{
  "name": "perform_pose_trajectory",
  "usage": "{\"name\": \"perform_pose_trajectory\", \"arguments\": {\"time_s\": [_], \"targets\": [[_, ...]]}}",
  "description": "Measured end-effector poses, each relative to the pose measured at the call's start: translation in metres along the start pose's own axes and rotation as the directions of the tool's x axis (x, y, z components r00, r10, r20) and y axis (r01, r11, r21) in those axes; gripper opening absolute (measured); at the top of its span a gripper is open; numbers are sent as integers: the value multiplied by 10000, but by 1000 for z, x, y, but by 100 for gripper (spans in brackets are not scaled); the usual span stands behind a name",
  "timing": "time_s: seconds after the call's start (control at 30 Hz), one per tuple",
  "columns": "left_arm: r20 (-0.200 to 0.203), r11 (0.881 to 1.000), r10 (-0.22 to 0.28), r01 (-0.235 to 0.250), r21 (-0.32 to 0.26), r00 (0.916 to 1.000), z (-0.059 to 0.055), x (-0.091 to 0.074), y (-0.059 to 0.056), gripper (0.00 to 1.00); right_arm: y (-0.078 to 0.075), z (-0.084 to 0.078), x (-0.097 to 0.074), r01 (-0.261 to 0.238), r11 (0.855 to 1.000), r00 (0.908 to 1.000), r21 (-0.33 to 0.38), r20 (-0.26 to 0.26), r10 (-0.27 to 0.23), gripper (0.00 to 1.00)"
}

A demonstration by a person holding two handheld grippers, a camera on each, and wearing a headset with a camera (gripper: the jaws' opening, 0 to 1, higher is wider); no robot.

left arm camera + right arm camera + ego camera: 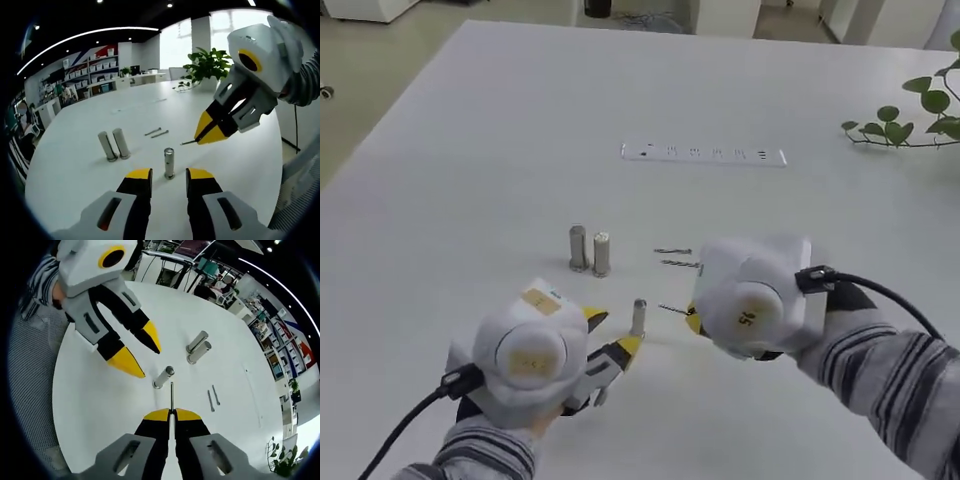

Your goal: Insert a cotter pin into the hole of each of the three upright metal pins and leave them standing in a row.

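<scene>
The white table (470, 150) serves as the work surface. A power strip (703, 153) lies near its far edge and a plant (892, 130) reaches in from the far right, both well apart from the work. The left gripper (612, 332) is held low over the table with its jaws spread. In the left gripper view the near metal pin (169, 161) stands upright just ahead of the gap between them and is not gripped. This position appears intended to let the jaws close on the pin and steady it during insertion. The right gripper (171, 414) has its jaws pressed together on the tail of a cotter pin (171, 395), which projects straight forward along the jaw line. The free tip of the cotter pin is just beside the upper part of the near metal pin and aimed at it, which is consistent with lining up on the cross hole. The hole itself is too small to make out, so it cannot be told whether the tip has entered. The two other metal pins (601, 254) stand upright side by side farther back on the left, with nothing visible in them. Two spare cotter pins (672, 251) lie flat on the table to their right, near each other and within reach of the right gripper.
</scene>
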State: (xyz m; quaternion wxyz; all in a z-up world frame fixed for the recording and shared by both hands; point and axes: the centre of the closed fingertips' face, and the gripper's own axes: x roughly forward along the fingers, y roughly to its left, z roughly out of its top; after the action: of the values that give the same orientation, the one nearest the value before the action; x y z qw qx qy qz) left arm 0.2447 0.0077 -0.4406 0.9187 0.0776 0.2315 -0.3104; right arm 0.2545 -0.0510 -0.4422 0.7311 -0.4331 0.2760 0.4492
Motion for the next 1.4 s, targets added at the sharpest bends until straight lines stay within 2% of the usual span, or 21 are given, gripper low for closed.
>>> {"name": "perform_pose_trajectory", "arguments": {"time_s": [0.37, 0.53, 0.67, 1.0, 1.2, 1.27, 1.4], "targets": [[-256, 9985, 219, -231, -491, 9994, -7, 25, 2, 21, 6, 1, 9, -273, 9991, 9996, 318, -28, 274, 0], [-326, 9981, 165, -184, -587, 9993, -8, 35, 0, 19, 6, 3, 11, -307, 9985, 9995, 450, 26, 306, 0], [-412, 9974, 160, -188, -696, 9990, -10, 38, 0, 16, 7, 7, 12, -343, 9982, 9992, 489, 197, 334, 0], [-660, 9969, 176, -226, -754, 9977, -16, 43, 2, 8, 8, 10, 14, -418, 9978, 9990, 520, 191, 408, 0], [-659, 9983, 188, -224, -544, 9977, -17, 44, 0, 5, 7, 13, 13, -475, 9964, 9987, 700, 202, 462, 0], [-670, 9983, 229, -265, -526, 9975, -17, 44, 0, 5, 8, 14, 13, -599, 9920, 9982, 1115, 118, 590, 0], [-635, 9987, 313, -338, -381, 9975, -17, 44, 0, 5, 8, 14, 12, -591, 9929, 9982, 1033, 100, 584, 0]]}}
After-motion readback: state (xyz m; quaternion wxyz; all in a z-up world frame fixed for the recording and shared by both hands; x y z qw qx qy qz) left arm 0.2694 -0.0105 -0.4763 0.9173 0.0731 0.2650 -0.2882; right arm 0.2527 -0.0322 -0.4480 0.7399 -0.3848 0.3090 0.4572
